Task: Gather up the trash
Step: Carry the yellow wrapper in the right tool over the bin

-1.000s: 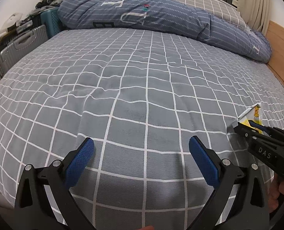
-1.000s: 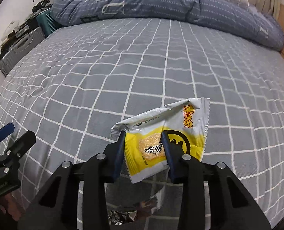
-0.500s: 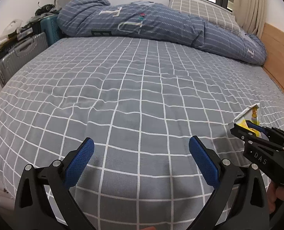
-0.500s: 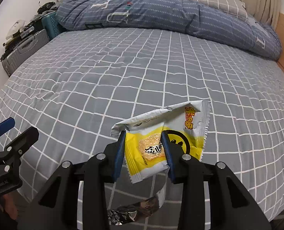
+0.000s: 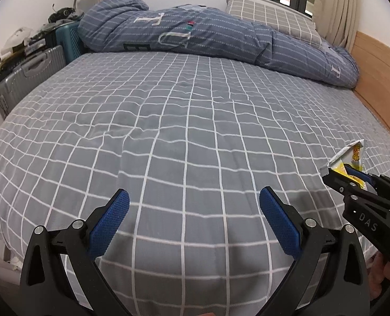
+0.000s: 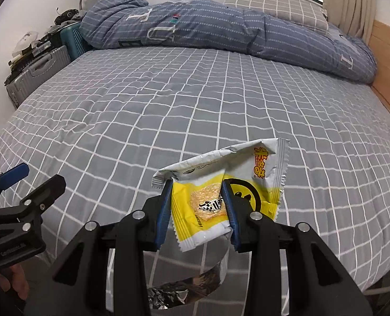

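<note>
My right gripper [image 6: 197,208] is shut on a yellow and white snack wrapper [image 6: 221,184] and holds it in the air over the near edge of the bed. A silver foil strip [image 6: 195,287] hangs below the wrapper. The wrapper also shows in the left wrist view [image 5: 349,159], held by the right gripper [image 5: 345,176] at the right side. My left gripper [image 5: 193,221] is open and empty, above the near edge of the grey checked bed [image 5: 181,131]. It shows at the far left of the right wrist view [image 6: 29,181].
A blue striped duvet [image 5: 195,34] and a checked pillow [image 5: 271,18] lie along the far side of the bed. Suitcases [image 5: 29,79] with clutter stand at the left. A wooden headboard [image 5: 379,79] runs along the right.
Both grippers have pulled back and risen from the bed, so more of the room shows. The right gripper keeps its hold on the wrapper. The left gripper stays open.
</note>
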Tool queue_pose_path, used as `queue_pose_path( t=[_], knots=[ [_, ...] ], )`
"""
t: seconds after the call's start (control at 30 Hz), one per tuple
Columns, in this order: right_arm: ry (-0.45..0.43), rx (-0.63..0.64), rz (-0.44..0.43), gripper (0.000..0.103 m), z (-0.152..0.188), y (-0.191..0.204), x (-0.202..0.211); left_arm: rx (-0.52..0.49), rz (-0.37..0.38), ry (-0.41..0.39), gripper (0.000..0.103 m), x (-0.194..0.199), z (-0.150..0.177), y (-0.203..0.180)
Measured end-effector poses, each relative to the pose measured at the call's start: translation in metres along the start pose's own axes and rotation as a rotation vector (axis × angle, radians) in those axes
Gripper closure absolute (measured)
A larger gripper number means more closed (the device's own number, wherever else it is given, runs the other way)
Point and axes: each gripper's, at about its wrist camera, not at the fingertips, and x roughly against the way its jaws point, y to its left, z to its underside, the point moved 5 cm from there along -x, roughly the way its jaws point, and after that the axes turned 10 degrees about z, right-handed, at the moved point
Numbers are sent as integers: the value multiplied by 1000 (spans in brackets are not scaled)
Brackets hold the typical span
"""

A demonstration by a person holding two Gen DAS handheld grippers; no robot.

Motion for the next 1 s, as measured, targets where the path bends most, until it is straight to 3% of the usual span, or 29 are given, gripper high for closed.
queue_pose_path(
  t=[1.0],
  knots=[
    [-26, 0, 22, 68, 76, -12, 83, -24, 30, 24, 6, 64, 79, -26]
  ],
)
